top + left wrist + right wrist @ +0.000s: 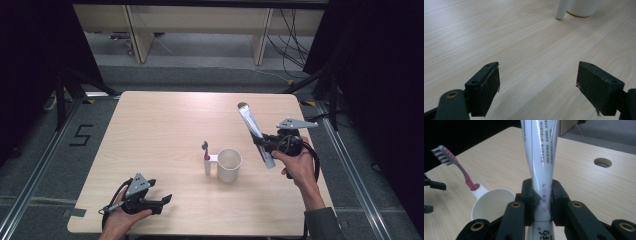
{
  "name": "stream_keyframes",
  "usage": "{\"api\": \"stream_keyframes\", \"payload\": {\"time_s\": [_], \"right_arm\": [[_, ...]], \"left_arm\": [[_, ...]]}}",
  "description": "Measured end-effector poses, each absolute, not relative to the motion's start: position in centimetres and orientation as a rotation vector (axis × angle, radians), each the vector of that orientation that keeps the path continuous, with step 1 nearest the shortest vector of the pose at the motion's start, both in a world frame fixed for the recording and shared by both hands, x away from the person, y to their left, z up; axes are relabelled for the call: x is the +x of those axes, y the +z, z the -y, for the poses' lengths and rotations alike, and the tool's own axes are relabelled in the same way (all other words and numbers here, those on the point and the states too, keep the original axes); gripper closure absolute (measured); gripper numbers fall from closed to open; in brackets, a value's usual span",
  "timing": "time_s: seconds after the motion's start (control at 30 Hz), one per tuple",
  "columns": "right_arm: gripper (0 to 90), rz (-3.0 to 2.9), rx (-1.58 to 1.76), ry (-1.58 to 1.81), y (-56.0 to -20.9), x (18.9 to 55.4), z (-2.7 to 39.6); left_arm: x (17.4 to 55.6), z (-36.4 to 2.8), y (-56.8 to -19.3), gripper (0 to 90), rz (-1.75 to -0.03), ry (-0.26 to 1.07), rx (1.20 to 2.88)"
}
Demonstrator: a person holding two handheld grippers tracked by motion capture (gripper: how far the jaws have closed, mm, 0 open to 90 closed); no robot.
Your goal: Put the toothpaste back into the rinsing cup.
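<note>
Across the middle of the high view lies the light wooden table (165,125), with a round hole (602,162) in its top that appears at the upper right of the right gripper view. At the right of the high view, the right hand (298,167) holds the right gripper (264,143) raised above the table, and its jaws are clamped on a white toothpaste tube (255,132). That tube runs from lower right to upper left in the high view, tilted, and pokes out on both sides of the jaws. At the lower left of the same view, the left hand (120,222) holds the left gripper (167,199) low over the table; its jaws stand wide apart with bare wood between them. Just right of the frame's centre stands a white cup (229,165), upright, with a side holder (207,161) at its left. A pink toothbrush (205,150) stands in that holder, bristles up.
</note>
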State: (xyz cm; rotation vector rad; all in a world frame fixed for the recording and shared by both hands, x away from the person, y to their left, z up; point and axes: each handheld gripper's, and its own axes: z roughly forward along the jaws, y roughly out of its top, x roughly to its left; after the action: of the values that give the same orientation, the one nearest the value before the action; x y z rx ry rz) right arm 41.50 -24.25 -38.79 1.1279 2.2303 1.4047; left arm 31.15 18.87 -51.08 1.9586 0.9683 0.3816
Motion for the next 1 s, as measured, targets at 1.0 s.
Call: {"api": "stream_keyframes", "payload": {"time_s": [1.0], "right_arm": [[76.4, -2.133, 0.995, 1.650, -40.6, 42.7, 16.7]], "left_arm": [[31.1, -18.8, -51.0, 18.4, -0.948, 0.383, 1.969]]}}
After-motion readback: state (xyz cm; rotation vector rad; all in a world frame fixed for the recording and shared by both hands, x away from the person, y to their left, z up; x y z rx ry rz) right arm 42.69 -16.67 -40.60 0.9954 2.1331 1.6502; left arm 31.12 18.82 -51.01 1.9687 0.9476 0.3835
